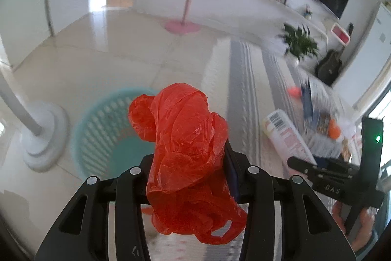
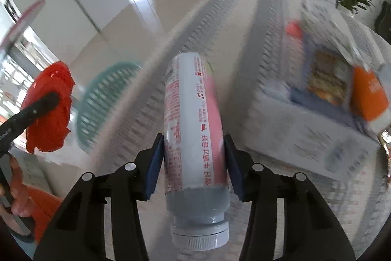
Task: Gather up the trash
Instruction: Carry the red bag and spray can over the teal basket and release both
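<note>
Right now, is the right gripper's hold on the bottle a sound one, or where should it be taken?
Sound. The right gripper clamps the bottle across its straight labelled body, one pad per side, above the capped neck. The cylinder's parallel walls suit a sideways pinch; the narrower cap would likely slip.

— Where's your basket (image 1: 102, 129)?
— On the floor (image 1: 73, 58), ahead of your left gripper (image 1: 188, 173), beyond the bag (image 1: 185, 151) in its jaws. The rug (image 1: 244, 80) lies right of it.
— And your bottle (image 2: 193, 133)?
— Between the right gripper (image 2: 193, 163) jaws, over that rug.

Tiled floor (image 1: 73, 60) carries teal basket (image 1: 102, 129), striped rug (image 1: 244, 80).
</note>
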Demonstrator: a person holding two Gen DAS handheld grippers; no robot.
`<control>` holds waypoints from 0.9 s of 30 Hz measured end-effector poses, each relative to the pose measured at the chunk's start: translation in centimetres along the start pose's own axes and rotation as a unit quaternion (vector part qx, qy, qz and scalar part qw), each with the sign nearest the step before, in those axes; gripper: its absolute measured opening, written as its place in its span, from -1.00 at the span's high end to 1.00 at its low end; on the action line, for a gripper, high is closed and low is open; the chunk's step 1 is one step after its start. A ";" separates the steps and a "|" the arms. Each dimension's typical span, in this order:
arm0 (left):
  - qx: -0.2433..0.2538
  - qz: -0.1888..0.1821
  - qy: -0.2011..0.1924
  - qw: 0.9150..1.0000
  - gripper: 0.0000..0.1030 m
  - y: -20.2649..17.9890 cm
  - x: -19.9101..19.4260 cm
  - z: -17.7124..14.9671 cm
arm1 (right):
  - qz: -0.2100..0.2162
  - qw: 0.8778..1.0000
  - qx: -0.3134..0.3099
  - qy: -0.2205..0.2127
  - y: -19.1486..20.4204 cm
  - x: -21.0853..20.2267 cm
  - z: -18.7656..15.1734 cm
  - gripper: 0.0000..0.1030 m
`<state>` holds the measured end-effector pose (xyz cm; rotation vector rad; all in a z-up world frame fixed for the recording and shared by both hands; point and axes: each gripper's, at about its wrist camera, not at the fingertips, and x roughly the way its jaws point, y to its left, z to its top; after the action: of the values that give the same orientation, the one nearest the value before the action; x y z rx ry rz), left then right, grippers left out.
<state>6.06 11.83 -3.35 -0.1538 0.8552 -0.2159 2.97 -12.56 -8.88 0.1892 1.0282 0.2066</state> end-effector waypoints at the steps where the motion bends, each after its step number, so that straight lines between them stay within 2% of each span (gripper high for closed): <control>1: -0.004 0.000 -0.013 1.000 0.22 0.7 -1.0 0.8 | 0.011 1.000 0.000 -0.009 1.1 -0.2 0.7 0.13; 7: -0.035 0.004 -0.075 0.997 0.22 5.5 -5.1 6.6 | 0.079 0.996 -0.016 -0.041 7.8 -1.0 4.9 0.13; 11: -0.053 0.006 -0.069 0.996 0.21 8.5 -3.8 7.3 | 0.105 0.994 -0.028 -0.033 12.3 0.8 6.9 0.13; 13: -0.068 0.011 -0.046 0.997 0.21 10.3 -1.9 6.7 | 0.105 0.994 -0.033 -0.023 13.7 3.0 7.4 0.13; 17: -0.093 0.026 0.029 0.995 0.21 13.3 2.5 5.7 | 0.100 0.995 -0.021 0.012 15.7 6.9 7.0 0.13; 20: -0.102 0.025 0.062 0.993 0.19 14.6 4.4 5.1 | 0.089 0.995 -0.012 0.038 16.1 9.3 6.2 0.13; 24: -0.120 0.009 0.130 0.984 0.14 16.3 7.1 3.5 | 0.059 0.995 -0.009 0.080 17.3 12.6 5.5 0.13; 27: -0.122 0.005 0.160 0.979 0.01 16.8 8.3 2.2 | 0.037 0.994 -0.013 0.100 17.7 14.2 5.0 0.12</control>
<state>15.15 26.10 -11.62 -0.3511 1.2026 -0.1254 12.93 7.91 -13.68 0.1850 1.2169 0.3101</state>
